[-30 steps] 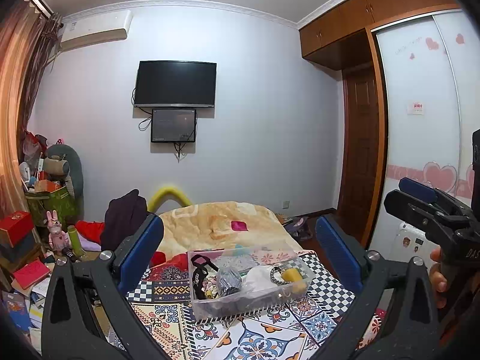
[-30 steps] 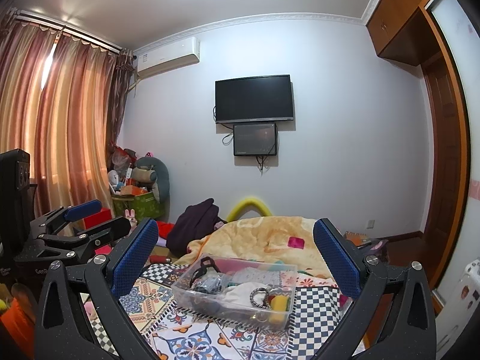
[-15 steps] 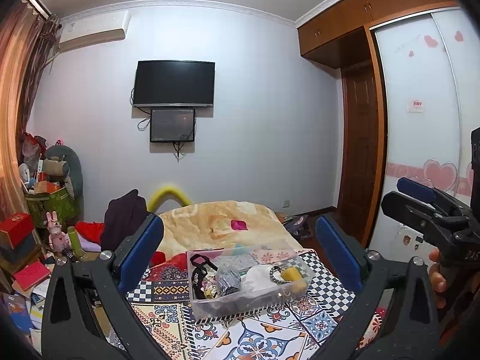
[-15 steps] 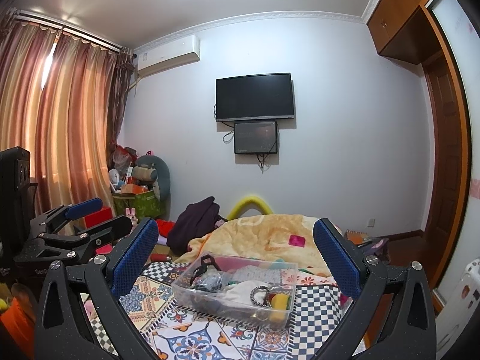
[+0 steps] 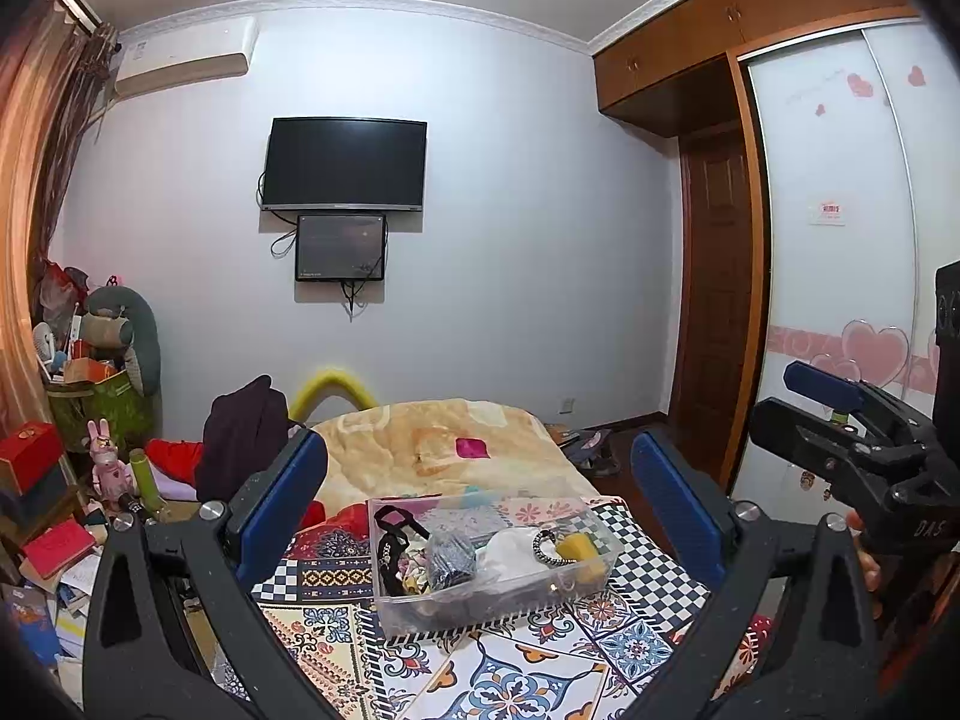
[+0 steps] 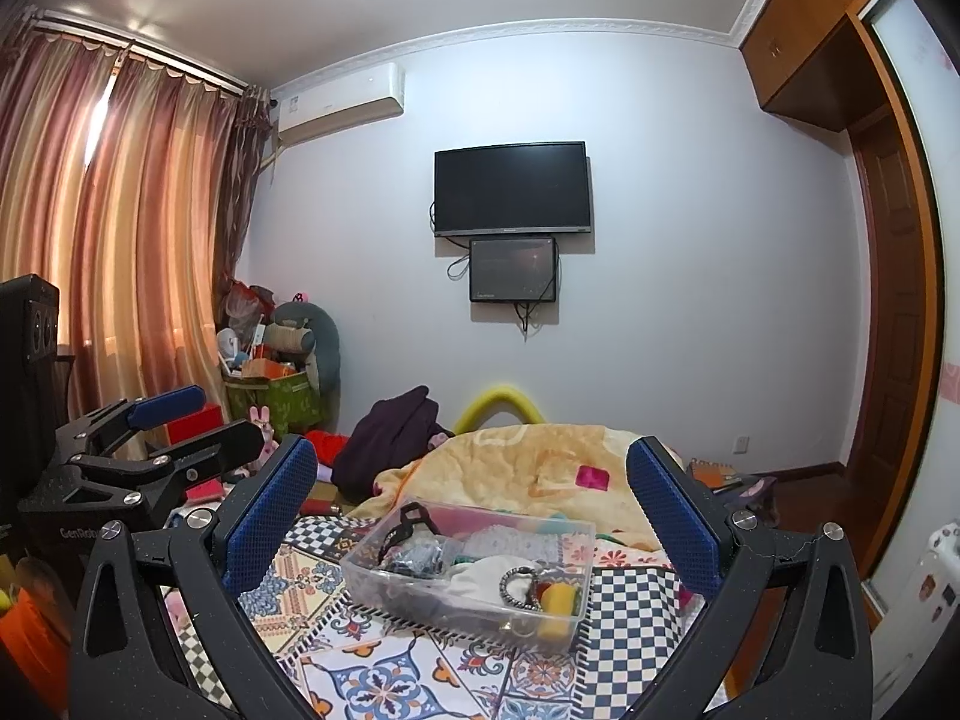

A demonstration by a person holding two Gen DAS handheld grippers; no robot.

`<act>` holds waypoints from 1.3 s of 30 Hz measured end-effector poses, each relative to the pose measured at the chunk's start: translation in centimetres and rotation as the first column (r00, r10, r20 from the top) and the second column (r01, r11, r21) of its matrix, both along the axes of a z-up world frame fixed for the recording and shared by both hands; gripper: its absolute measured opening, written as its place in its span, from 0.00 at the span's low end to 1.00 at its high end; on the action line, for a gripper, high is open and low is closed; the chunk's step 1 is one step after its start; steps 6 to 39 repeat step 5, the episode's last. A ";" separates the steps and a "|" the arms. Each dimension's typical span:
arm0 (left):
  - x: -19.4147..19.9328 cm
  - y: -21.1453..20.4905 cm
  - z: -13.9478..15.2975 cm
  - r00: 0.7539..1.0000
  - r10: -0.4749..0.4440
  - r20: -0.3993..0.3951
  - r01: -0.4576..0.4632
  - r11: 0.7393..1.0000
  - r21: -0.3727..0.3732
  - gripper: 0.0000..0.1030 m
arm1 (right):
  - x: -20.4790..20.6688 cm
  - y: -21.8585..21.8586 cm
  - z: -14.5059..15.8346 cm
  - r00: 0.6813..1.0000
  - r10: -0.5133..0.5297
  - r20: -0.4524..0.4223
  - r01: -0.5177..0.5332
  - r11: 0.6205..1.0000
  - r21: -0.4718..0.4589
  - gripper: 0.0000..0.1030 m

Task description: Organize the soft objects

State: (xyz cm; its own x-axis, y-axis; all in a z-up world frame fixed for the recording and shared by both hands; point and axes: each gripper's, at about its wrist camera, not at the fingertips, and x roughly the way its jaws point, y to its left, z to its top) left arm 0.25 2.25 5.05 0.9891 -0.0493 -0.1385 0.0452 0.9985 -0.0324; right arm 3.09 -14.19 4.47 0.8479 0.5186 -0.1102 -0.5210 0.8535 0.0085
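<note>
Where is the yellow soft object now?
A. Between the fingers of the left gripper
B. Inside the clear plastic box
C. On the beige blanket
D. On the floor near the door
B: the yellow object lies inside the clear plastic box, near its right end.

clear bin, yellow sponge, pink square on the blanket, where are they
clear bin (image 6: pixel 384 585), right wrist view, front wall
yellow sponge (image 6: pixel 561 598), right wrist view, top face
pink square (image 5: pixel 471 447), left wrist view, centre

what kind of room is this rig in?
Almost certainly a home bedroom: a bed with a yellow blanket and patterned quilt, a wall-mounted TV facing it, and a sliding-door wardrobe with heart decals. A clear bin of small items sits on the bed.
</note>
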 end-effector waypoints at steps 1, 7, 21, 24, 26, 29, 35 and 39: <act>0.0 0.0 0.0 1.000 -0.002 -0.002 0.002 1.000 -0.002 1.00 | 0.0 0.0 0.0 1.000 0.001 -0.001 -0.001 1.000 0.000 1.00; 0.2 0.1 -0.3 1.000 -0.008 -0.015 0.007 1.000 -0.006 1.00 | 0.2 0.0 -0.1 1.000 0.000 -0.005 0.000 1.000 0.001 1.00; 0.2 0.1 -0.3 1.000 -0.008 -0.015 0.007 1.000 -0.006 1.00 | 0.2 0.0 -0.1 1.000 0.000 -0.005 0.000 1.000 0.001 1.00; 0.2 0.1 -0.3 1.000 -0.008 -0.015 0.007 1.000 -0.006 1.00 | 0.2 0.0 -0.1 1.000 0.000 -0.005 0.000 1.000 0.001 1.00; 0.2 0.1 -0.3 1.000 -0.008 -0.015 0.007 1.000 -0.006 1.00 | 0.2 0.0 -0.1 1.000 0.000 -0.005 0.000 1.000 0.001 1.00; 0.2 0.1 -0.3 1.000 -0.008 -0.015 0.007 1.000 -0.006 1.00 | 0.2 0.0 -0.1 1.000 0.000 -0.005 0.000 1.000 0.001 1.00; 0.2 0.1 -0.3 1.000 -0.008 -0.015 0.007 1.000 -0.006 1.00 | 0.2 0.0 -0.1 1.000 0.000 -0.005 0.000 1.000 0.001 1.00; 0.2 0.1 -0.3 1.000 -0.008 -0.015 0.007 1.000 -0.006 1.00 | 0.2 0.0 -0.1 1.000 0.000 -0.005 0.000 1.000 0.001 1.00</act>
